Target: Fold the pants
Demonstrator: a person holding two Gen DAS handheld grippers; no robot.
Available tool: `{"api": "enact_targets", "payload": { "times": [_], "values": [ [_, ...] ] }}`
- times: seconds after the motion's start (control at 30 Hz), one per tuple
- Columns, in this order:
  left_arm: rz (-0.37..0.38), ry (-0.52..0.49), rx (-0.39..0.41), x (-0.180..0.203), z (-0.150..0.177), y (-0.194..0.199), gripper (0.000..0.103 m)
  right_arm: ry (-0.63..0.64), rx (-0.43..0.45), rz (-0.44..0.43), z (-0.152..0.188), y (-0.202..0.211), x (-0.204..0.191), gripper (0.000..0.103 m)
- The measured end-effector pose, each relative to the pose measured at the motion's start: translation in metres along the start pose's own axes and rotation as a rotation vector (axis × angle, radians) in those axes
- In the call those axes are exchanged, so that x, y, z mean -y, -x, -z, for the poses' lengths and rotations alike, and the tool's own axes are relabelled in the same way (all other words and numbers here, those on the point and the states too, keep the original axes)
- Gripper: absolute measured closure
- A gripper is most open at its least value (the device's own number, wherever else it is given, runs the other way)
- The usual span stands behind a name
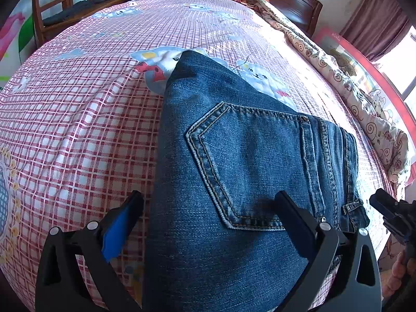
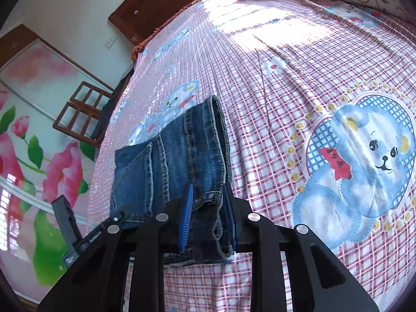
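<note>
While your left gripper (image 1: 208, 208) stands wide over the pants (image 1: 234, 169), its fingers straddle the back pocket (image 1: 249, 166) of the folded denim lying on the bed (image 1: 78, 119); from the right wrist, your right gripper (image 2: 208, 208) is narrowed onto the pants' waistband end (image 2: 205, 202); denim looks heavy and stiffish, so grip thick seams or hems, not flat cloth.

Sunlit checked bedsheet (image 2: 260, 83) — wooden headboard (image 2: 156, 7), chair (image 1: 62, 2)
</note>
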State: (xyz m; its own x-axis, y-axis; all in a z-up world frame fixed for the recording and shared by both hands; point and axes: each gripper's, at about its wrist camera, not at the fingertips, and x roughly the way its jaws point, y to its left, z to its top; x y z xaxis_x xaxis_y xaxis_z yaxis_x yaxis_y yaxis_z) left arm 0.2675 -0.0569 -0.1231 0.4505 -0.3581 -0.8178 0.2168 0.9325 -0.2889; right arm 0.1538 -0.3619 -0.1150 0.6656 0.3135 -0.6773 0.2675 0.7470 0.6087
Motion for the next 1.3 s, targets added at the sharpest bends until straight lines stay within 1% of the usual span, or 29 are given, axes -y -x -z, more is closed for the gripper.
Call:
{"api": "enact_targets", "payload": {
  "times": [0.03, 0.07, 0.17, 0.2, 0.23, 0.27, 0.3, 0.33, 0.37, 0.4, 0.43, 0.5, 0.6, 0.67, 0.7, 0.77, 0.8, 0.83, 0.9, 0.93, 0.97, 1.0, 1.03, 1.07, 1.13, 1.2, 1.23, 1.27, 1.3],
  "values": [
    [0.001, -0.002, -0.001, 0.000, 0.000, 0.000, 0.002, -0.009, -0.001, -0.063, 0.000, 0.002, -0.005, 0.080],
    [0.000, -0.003, -0.001, 0.000, -0.001, -0.001, 0.002, -0.020, -0.023, -0.124, 0.000, -0.002, -0.012, 0.080],
    [-0.005, -0.003, -0.003, 0.002, -0.001, -0.001, 0.002, -0.029, -0.083, -0.200, 0.005, -0.026, -0.028, 0.080],
    [-0.004, -0.001, -0.002, 0.002, -0.001, -0.002, 0.002, -0.046, -0.108, -0.202, 0.010, -0.035, -0.026, 0.080],
    [-0.004, -0.001, -0.002, 0.002, -0.001, -0.002, 0.002, -0.067, -0.138, -0.177, 0.016, -0.044, -0.020, 0.080],
    [-0.004, -0.001, -0.001, 0.002, -0.001, -0.002, 0.002, -0.085, -0.167, -0.130, 0.023, -0.054, -0.011, 0.084],
    [-0.004, -0.002, -0.001, 0.002, -0.001, -0.003, 0.002, -0.106, -0.163, -0.124, 0.030, -0.057, 0.002, 0.103],
    [-0.005, -0.004, 0.000, 0.003, -0.001, -0.003, 0.002, -0.143, -0.143, -0.146, 0.035, -0.056, 0.015, 0.103],
    [-0.004, -0.007, 0.002, 0.003, -0.001, -0.004, 0.002, -0.191, -0.143, -0.180, 0.038, -0.056, 0.024, 0.103],
    [-0.003, -0.011, 0.005, 0.003, 0.000, -0.004, 0.002, -0.217, -0.145, -0.184, 0.038, -0.053, 0.026, 0.103],
    [-0.001, -0.011, 0.007, 0.003, 0.000, -0.004, 0.002, -0.193, -0.155, -0.150, 0.036, -0.050, 0.020, 0.103],
    [0.004, -0.009, 0.012, 0.003, 0.001, -0.004, 0.002, -0.076, -0.159, -0.072, 0.028, -0.040, -0.006, 0.103],
    [0.003, 0.016, 0.021, -0.001, 0.002, 0.004, 0.002, 0.006, -0.145, -0.137, 0.010, -0.038, -0.044, 0.103],
    [0.007, 0.062, 0.075, -0.005, 0.005, 0.023, 0.002, 0.037, -0.147, -0.191, -0.006, -0.048, -0.068, 0.103],
    [0.012, 0.062, 0.115, -0.003, 0.007, 0.036, 0.002, 0.043, -0.152, -0.212, -0.014, -0.056, -0.078, 0.103],
    [0.054, 0.014, 0.181, 0.008, 0.011, 0.058, 0.002, 0.058, -0.172, -0.249, -0.028, -0.080, -0.097, 0.103],
    [0.091, -0.020, 0.194, 0.016, 0.013, 0.066, 0.002, 0.071, -0.176, -0.242, -0.035, -0.093, -0.105, 0.103],
    [0.131, -0.059, 0.196, 0.025, 0.015, 0.069, 0.002, 0.077, -0.188, -0.237, -0.042, -0.107, -0.113, 0.103],
    [0.155, -0.133, 0.162, 0.040, 0.020, 0.063, 0.002, 0.063, -0.231, -0.253, -0.054, -0.136, -0.124, 0.103],
    [0.162, -0.160, 0.128, 0.044, 0.024, 0.054, 0.002, 0.079, -0.262, -0.234, -0.056, -0.150, -0.130, 0.103],
    [0.158, -0.169, 0.085, 0.045, 0.029, 0.042, 0.002, 0.105, -0.291, -0.185, -0.056, -0.163, -0.132, 0.103],
    [0.135, -0.184, 0.071, 0.046, 0.036, 0.034, 0.002, 0.106, -0.309, -0.114, -0.057, -0.176, -0.128, 0.103],
    [0.121, -0.233, 0.095, 0.048, 0.043, 0.032, 0.002, 0.091, -0.344, -0.059, -0.057, -0.192, -0.120, 0.103],
    [0.115, -0.288, 0.114, 0.050, 0.049, 0.031, 0.002, 0.083, -0.376, -0.028, -0.056, -0.204, -0.111, 0.103],
    [0.103, -0.352, 0.114, 0.051, 0.055, 0.027, 0.002, 0.073, -0.378, -0.034, -0.059, -0.211, -0.106, 0.103],
    [0.099, -0.377, 0.128, 0.049, 0.058, 0.027, 0.002, 0.182, -0.368, 0.041, -0.061, -0.209, -0.126, 0.103],
    [0.096, -0.391, 0.135, 0.049, 0.060, 0.027, 0.002, 0.225, -0.350, 0.060, -0.063, -0.204, -0.136, 0.103],
    [0.093, -0.407, 0.146, 0.048, 0.062, 0.027, 0.002, 0.233, -0.332, 0.017, -0.066, -0.199, -0.146, 0.103],
    [0.090, -0.414, 0.152, 0.048, 0.063, 0.027, 0.002, 0.244, -0.330, -0.052, -0.068, -0.195, -0.158, 0.103]
  ]
}}
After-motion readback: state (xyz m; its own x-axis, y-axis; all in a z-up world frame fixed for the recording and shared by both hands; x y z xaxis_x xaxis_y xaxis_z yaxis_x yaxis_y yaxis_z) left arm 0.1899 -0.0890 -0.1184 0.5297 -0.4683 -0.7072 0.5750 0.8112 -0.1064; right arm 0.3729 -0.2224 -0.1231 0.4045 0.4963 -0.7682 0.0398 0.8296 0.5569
